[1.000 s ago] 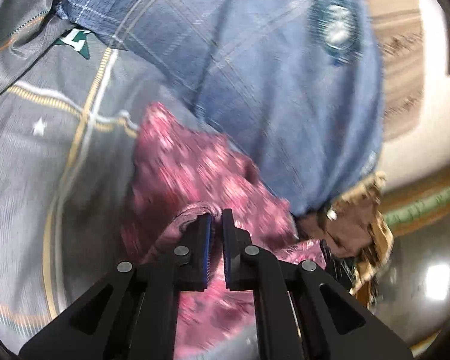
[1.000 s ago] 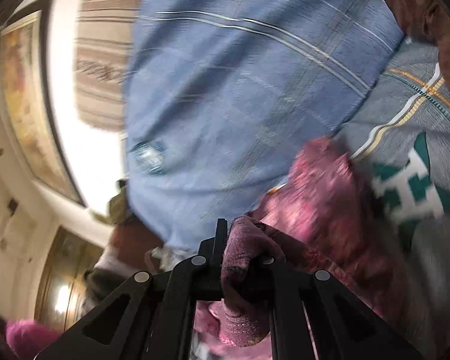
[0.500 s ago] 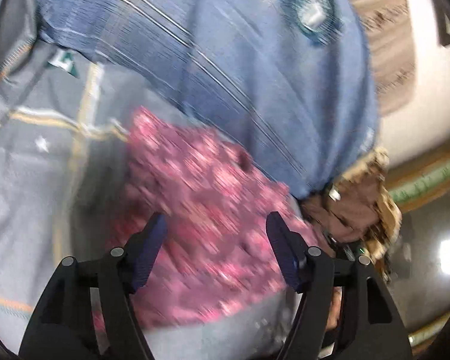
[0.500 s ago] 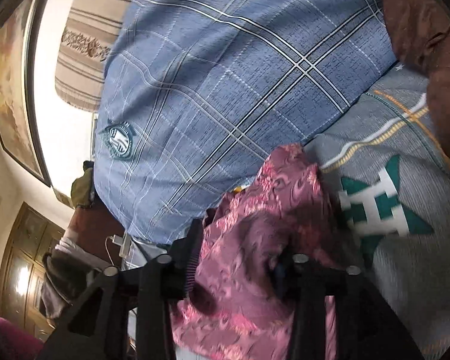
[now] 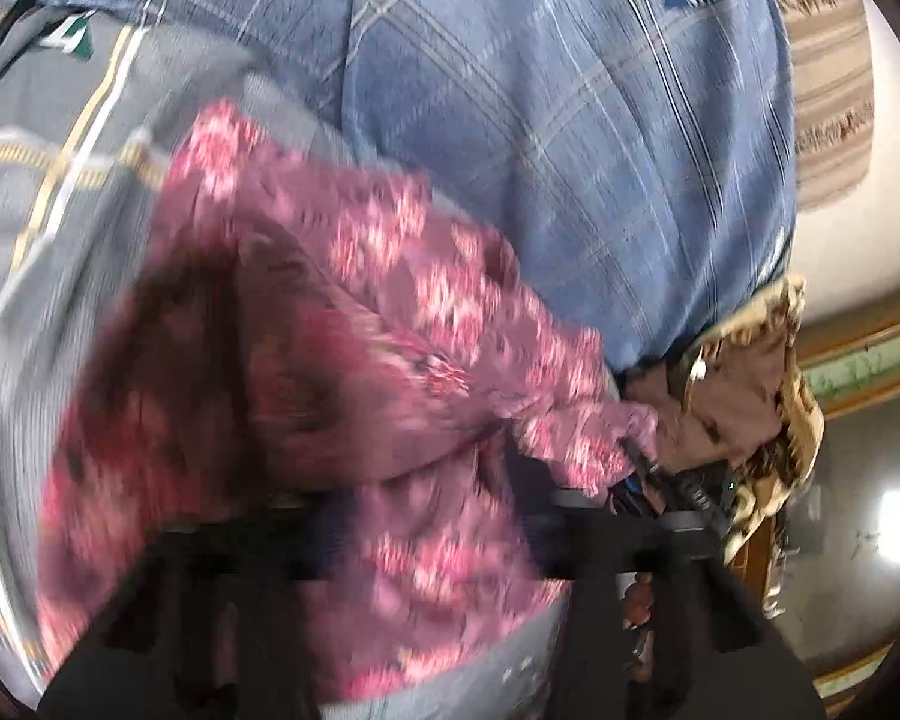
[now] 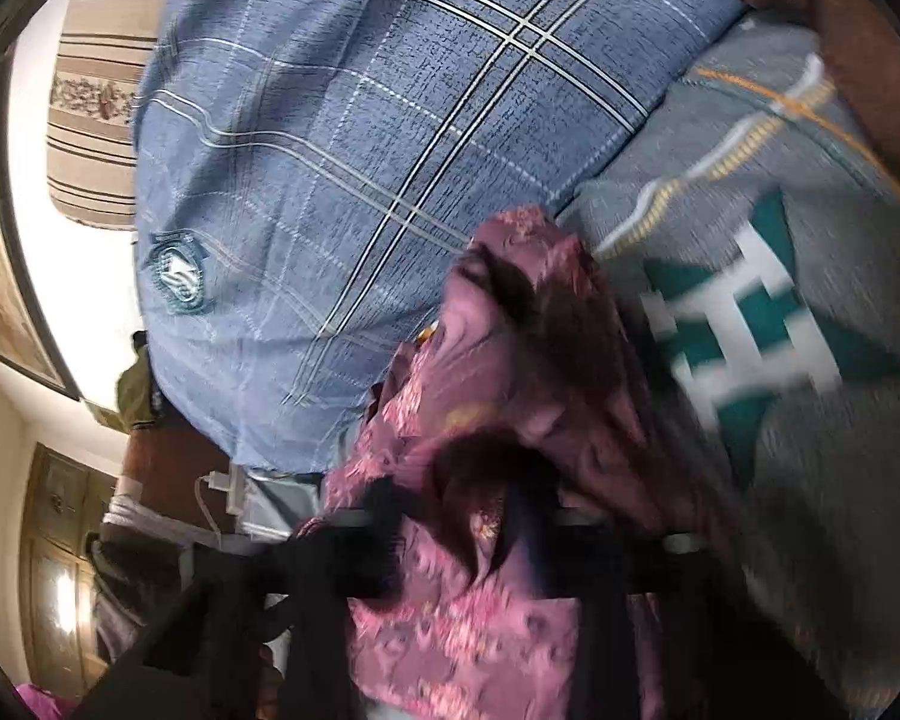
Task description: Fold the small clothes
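A small pink patterned garment (image 5: 354, 396) lies crumpled on a grey bedsheet (image 5: 48, 222), just in front of a blue plaid pillow (image 5: 570, 138). It also shows in the right wrist view (image 6: 510, 420). My left gripper (image 5: 414, 534) is open, its jaws spread wide over the garment's near edge; the frame is motion-blurred. My right gripper (image 6: 480, 540) is open too, jaws either side of the cloth, holding nothing. The right gripper's tip shows in the left wrist view (image 5: 660, 480) at the garment's right corner.
The blue plaid pillow (image 6: 360, 150) fills the far side. The grey sheet carries a green and white star print (image 6: 756, 330). A brown and tan blanket (image 5: 750, 408) hangs at the bed's edge. A white charger and cable (image 6: 222, 492) lie beside the bed.
Both grippers were shut on the pink garment a second ago. Both have opened and let it drop onto the sheet, then moved in closer over it.
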